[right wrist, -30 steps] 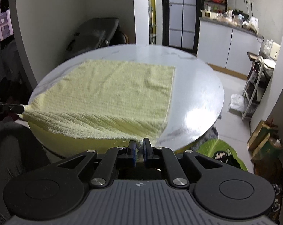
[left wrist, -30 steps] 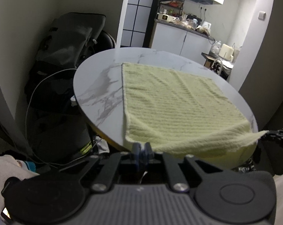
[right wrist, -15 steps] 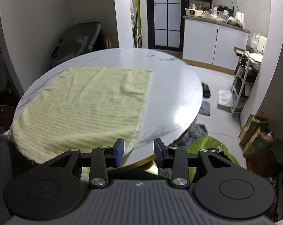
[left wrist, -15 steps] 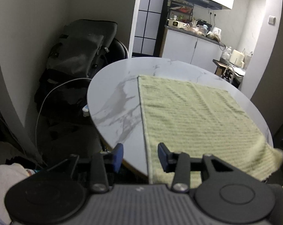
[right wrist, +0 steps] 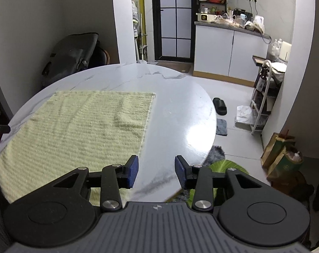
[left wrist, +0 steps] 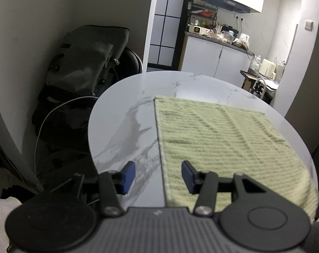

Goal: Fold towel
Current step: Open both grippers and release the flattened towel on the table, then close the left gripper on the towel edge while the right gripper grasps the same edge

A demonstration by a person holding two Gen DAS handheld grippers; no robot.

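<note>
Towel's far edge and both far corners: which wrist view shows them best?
Right wrist view: the towel lies flat on the table, far edge and both far corners clear. Left wrist view shows the towel at a slant, sharp along its left edge, its near right part blurred.

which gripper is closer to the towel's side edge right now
Left. The left gripper straddles the yellow towel's side edge, one finger over the cloth. The right gripper hangs open just beside the opposite edge, over bare marble table.
</note>
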